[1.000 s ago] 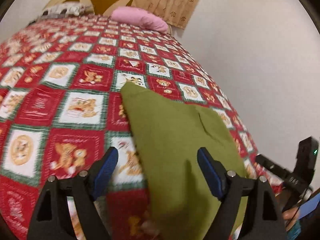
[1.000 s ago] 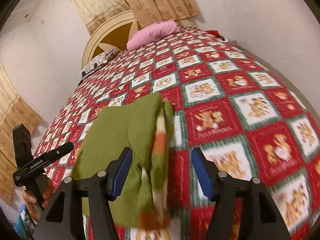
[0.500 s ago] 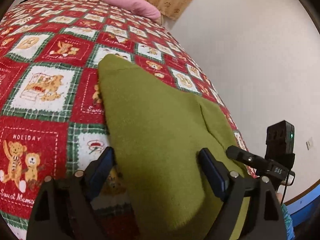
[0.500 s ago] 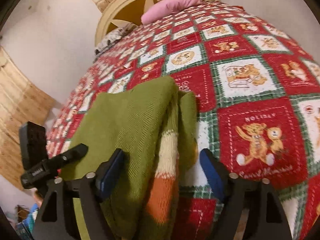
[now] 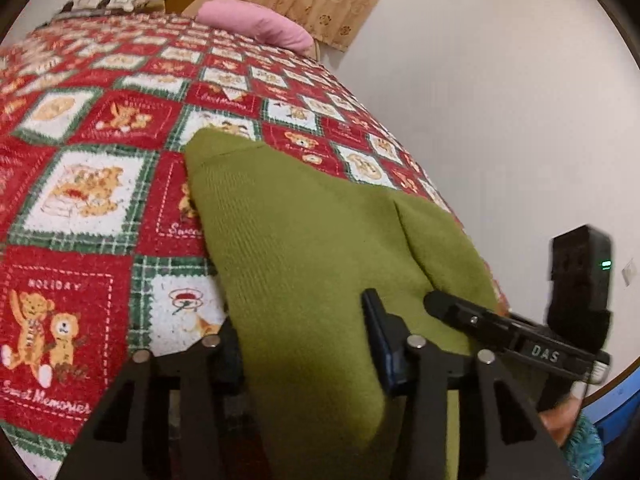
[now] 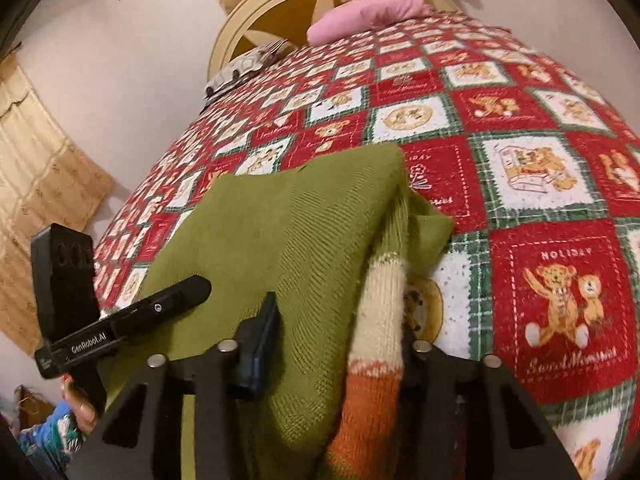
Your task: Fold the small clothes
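Knitwear fills both views: an olive green sweater (image 5: 304, 248) lies on the teddy-bear holiday bedspread (image 5: 80, 184). The left gripper (image 5: 306, 344), at six o'clock in its own view, is closing, with the sweater's near edge bunched between its jaws. The right gripper (image 6: 336, 332) is closing too, with the green knit and its cream-and-orange striped sleeve (image 6: 376, 320) between its jaws. A pink pillow (image 6: 368, 12) sits at twelve o'clock.

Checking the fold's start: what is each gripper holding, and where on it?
Both close on the green sweater: left gripper at its near plain-green edge, right gripper at the near edge by the cream-and-orange striped sleeve.
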